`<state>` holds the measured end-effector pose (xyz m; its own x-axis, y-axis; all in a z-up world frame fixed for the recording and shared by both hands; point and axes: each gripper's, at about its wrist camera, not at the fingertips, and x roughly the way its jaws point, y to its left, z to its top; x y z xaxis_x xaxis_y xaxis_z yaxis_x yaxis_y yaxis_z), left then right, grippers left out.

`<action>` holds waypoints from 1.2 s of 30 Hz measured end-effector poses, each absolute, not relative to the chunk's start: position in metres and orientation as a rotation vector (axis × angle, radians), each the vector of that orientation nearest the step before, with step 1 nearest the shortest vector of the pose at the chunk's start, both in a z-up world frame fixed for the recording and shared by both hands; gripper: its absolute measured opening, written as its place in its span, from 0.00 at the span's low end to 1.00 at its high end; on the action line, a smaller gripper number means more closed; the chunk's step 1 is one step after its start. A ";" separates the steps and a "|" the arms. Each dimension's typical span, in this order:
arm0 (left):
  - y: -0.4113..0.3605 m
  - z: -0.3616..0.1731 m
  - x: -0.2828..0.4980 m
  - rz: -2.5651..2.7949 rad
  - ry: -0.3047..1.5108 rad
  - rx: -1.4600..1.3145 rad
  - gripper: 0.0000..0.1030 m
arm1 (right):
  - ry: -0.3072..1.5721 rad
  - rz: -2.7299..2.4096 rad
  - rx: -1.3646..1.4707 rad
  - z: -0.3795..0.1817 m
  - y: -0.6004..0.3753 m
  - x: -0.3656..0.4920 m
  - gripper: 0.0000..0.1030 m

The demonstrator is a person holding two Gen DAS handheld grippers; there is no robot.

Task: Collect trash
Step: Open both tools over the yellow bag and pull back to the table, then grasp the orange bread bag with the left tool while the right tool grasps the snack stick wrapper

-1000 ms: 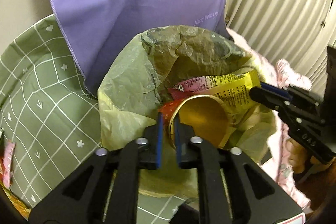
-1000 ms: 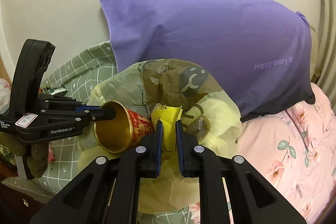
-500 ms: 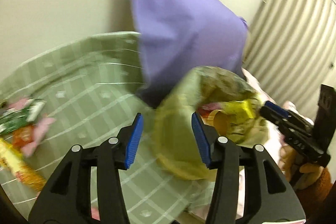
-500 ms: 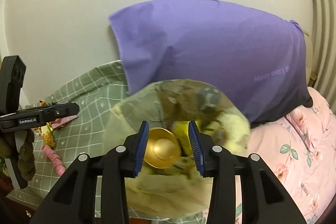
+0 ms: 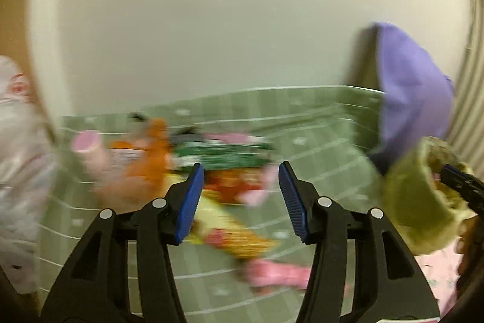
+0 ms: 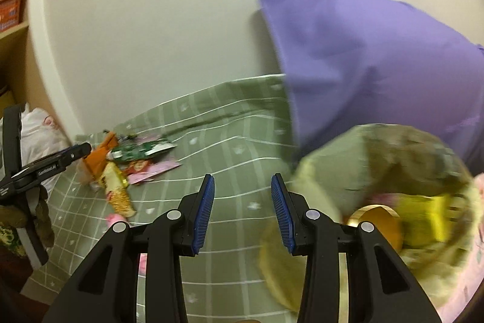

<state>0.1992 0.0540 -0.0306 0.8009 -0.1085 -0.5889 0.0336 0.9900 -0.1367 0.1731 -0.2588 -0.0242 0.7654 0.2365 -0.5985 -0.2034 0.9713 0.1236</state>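
Where crinkled wrappers lie, ribbed jaws agape.

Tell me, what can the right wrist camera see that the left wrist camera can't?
Only the right wrist view shows the gold cup and yellow wrapper inside the trash bag, plus a shelf. Only the left wrist view shows a pink wrapper nearest its open tongs. Both show the wrapper pile, green blanket and purple pillow.
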 end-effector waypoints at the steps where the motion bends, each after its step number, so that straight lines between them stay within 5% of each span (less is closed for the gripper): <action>1: 0.069 -0.035 0.200 -0.046 0.634 -0.117 0.50 | 0.666 0.257 0.044 -0.027 -0.250 0.177 0.36; 13: 0.183 -0.083 0.215 0.124 0.738 -0.446 0.52 | 0.696 0.366 -0.025 -0.035 -0.177 0.214 0.36; 26: 0.195 -0.142 0.261 0.141 0.902 -0.539 0.63 | 0.773 0.445 -0.089 -0.057 -0.149 0.238 0.36; 29: 0.188 -0.141 0.251 0.118 0.911 -0.554 0.54 | 0.782 0.450 -0.079 -0.060 -0.151 0.241 0.36; 33: 0.181 -0.130 0.237 0.097 0.907 -0.523 0.23 | 0.802 0.527 -0.076 -0.067 -0.141 0.244 0.36; 36: 0.178 -0.114 0.222 0.074 0.876 -0.500 0.18 | 0.828 0.610 -0.086 -0.076 -0.123 0.244 0.36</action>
<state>0.2217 0.1780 -0.1135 0.6456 -0.1386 -0.7510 -0.2632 0.8828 -0.3891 0.2438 -0.1226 -0.0756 0.5161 0.4749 -0.7129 -0.5398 0.8265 0.1598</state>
